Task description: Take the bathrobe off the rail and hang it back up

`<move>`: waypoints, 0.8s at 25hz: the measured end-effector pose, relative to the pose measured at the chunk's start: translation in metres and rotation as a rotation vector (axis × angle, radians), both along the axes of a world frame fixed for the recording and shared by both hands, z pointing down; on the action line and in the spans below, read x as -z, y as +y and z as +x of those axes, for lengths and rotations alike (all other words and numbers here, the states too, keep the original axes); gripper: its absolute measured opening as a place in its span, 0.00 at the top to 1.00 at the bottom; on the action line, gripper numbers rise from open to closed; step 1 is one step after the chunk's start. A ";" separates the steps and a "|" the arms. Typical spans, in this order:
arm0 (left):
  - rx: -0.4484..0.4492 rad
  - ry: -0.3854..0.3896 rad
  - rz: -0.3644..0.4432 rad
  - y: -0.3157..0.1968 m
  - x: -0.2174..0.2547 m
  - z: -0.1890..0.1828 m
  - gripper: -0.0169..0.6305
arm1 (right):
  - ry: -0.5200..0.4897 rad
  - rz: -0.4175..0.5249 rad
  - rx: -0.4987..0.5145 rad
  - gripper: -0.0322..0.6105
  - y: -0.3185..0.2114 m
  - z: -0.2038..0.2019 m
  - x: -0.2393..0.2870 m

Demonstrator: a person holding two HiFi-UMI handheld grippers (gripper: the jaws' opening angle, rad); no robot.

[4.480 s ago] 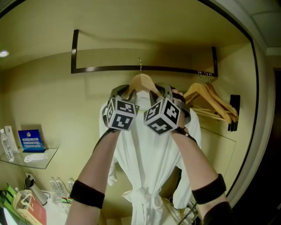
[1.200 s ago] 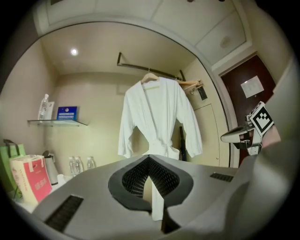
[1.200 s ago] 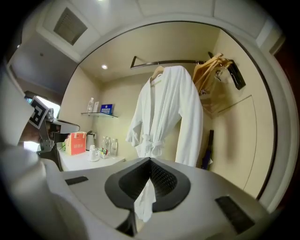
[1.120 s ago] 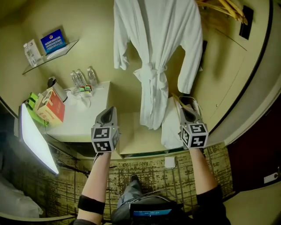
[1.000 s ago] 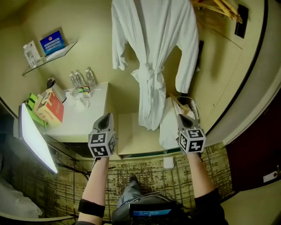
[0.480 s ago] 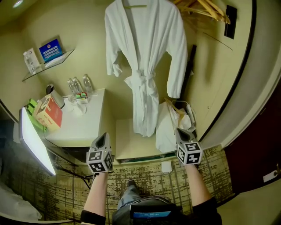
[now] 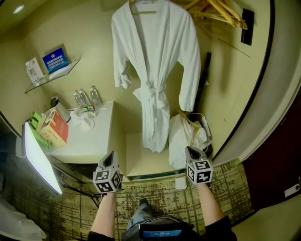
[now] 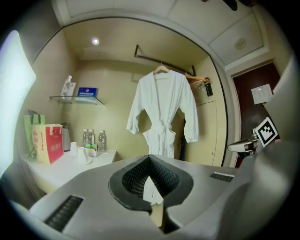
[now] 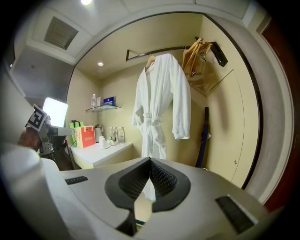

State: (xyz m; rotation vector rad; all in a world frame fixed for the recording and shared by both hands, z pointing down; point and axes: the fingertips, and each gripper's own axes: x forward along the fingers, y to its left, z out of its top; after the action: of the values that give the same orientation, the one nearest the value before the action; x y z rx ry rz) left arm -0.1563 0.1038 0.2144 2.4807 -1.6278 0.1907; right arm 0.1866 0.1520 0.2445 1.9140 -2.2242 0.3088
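The white bathrobe (image 7: 153, 70) hangs full length on a wooden hanger (image 8: 161, 69) from the dark rail (image 8: 164, 63), its belt tied at the waist. It also shows in the right gripper view (image 9: 157, 103). Both grippers are low and well back from it, over the carpet, pointing toward the robe. My left gripper (image 7: 111, 155) is shut with nothing in it; in its own view the jaws (image 8: 149, 161) meet. My right gripper (image 7: 190, 150) is shut and empty too, jaws closed (image 9: 150, 163). Neither touches the robe.
A white counter (image 7: 96, 141) at left carries water bottles (image 7: 87, 96), cups and a red box (image 7: 54, 127). Above it is a glass shelf (image 7: 51, 73). Spare wooden hangers (image 7: 221, 12) hang at right. A white bag in a basket (image 7: 188, 134) stands under the robe. A bright light panel (image 7: 37, 157) leans at far left.
Earlier both grippers were up at the hanger's shoulders; now they are down and drawn back. Over the last second they sank further, and the robe stays on the rail.
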 end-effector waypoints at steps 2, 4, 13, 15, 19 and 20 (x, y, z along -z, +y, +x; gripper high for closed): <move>0.003 -0.001 -0.001 -0.002 0.000 -0.002 0.97 | -0.003 -0.002 0.001 0.92 -0.004 -0.004 -0.001; 0.005 -0.005 0.004 -0.004 0.001 -0.004 0.97 | -0.003 -0.002 0.005 0.92 -0.009 -0.008 -0.001; -0.038 -0.027 0.030 -0.044 0.021 0.003 0.97 | 0.079 0.078 0.008 0.92 -0.056 -0.016 0.038; -0.052 -0.031 0.045 -0.061 0.029 0.007 0.97 | 0.113 0.117 0.006 0.92 -0.072 -0.018 0.061; -0.111 -0.040 0.083 -0.099 0.054 0.024 0.97 | 0.201 0.206 0.015 0.86 -0.111 -0.027 0.115; -0.127 -0.042 0.098 -0.109 0.060 0.027 0.97 | 0.229 0.233 0.016 0.85 -0.121 -0.031 0.132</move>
State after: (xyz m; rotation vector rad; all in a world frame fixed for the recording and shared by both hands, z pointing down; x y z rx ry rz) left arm -0.1292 -0.0052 0.1541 2.6736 -1.5306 0.1841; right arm 0.1555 0.0309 0.1128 1.9268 -2.2001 -0.1730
